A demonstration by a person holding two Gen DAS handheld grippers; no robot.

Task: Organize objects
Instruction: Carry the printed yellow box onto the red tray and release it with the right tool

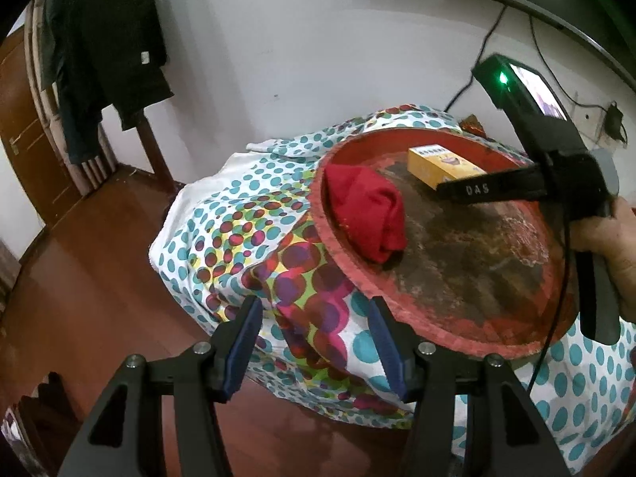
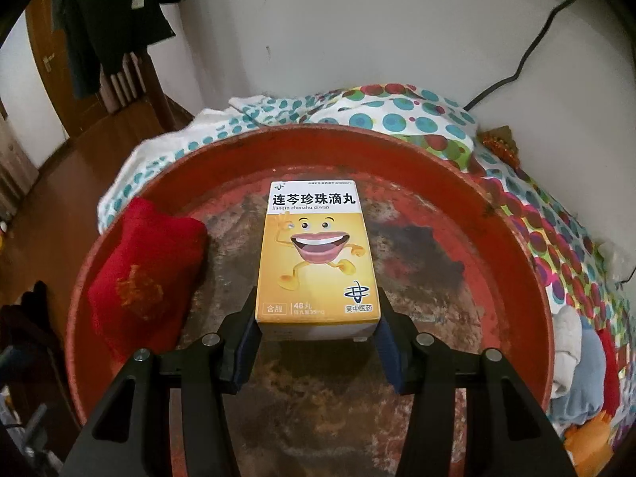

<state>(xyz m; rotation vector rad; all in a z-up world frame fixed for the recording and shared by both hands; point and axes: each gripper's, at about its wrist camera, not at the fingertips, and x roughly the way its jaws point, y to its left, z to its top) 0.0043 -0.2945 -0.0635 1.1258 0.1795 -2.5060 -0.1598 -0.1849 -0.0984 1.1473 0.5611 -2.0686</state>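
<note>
The right gripper (image 2: 316,342) is clamping the near end of the yellow medicine box (image 2: 318,254), its blue pads pressing on both narrow sides. The box is lying flat and face up over the middle of the red tray (image 2: 512,230); whether it is resting on the tray floor or hanging just above it cannot be told. Gripping by the short end is probably leaving the box's long body free to be laid down among the other things.

The left gripper (image 1: 314,342) is hovering off the tray's near-left edge with its jaws spread and nothing between them, probably waiting its turn.

A folded red cloth (image 2: 147,278) is leaning against the tray's left wall, well apart from the box, so the tray seems to be serving as the collecting place. The tray floor is looking worn and stained brown.

Beneath the tray, a polka-dot cloth (image 1: 238,214) is draping down to the wooden floor (image 1: 87,278). Behind the tray a white wall (image 2: 357,39) is rising, with a black cable (image 2: 528,55) running down it. Far to the tray's left, dark clothes (image 1: 103,47) are hanging near a wooden door (image 1: 20,119).
</note>
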